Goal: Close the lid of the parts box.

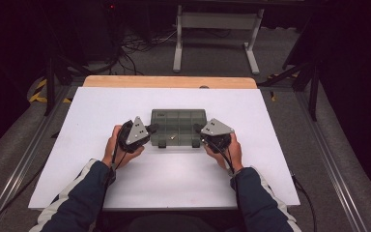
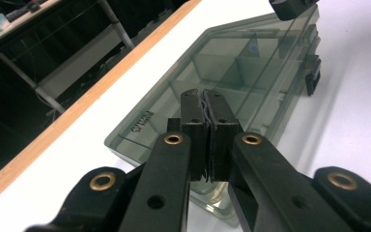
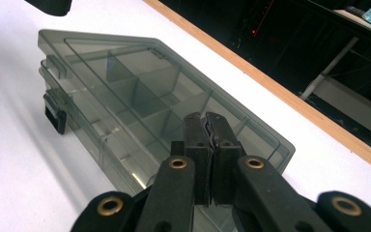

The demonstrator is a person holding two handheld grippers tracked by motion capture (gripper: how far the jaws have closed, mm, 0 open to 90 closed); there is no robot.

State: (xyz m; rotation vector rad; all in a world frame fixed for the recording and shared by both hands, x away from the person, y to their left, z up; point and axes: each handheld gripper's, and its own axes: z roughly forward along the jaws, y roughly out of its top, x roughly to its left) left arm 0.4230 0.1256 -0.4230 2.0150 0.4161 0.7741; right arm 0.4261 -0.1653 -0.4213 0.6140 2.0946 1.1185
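- A smoky, see-through compartment box (image 1: 178, 127) lies flat on the white desk (image 1: 96, 111), about midway between its left and right edges and nearer the far edge than the near one.
- Its lid is down; inner dividers show through the lid in both gripper views, and two dark latches (image 1: 162, 144) sit on the side facing the person.
- A small pale object (image 1: 173, 137) lies inside, near the latch side; what it is cannot be told.
- The left gripper (image 1: 150, 128) sits at the box's left end, jaws pressed together with nothing between them, tips over the lid's edge.
- The right gripper (image 1: 197, 128) sits at the box's right end, jaws likewise pressed together and empty, tips above the lid.
- Whether either gripper touches the lid cannot be told.
- A strip of bare wood (image 1: 169, 81) runs along the desk's far edge.
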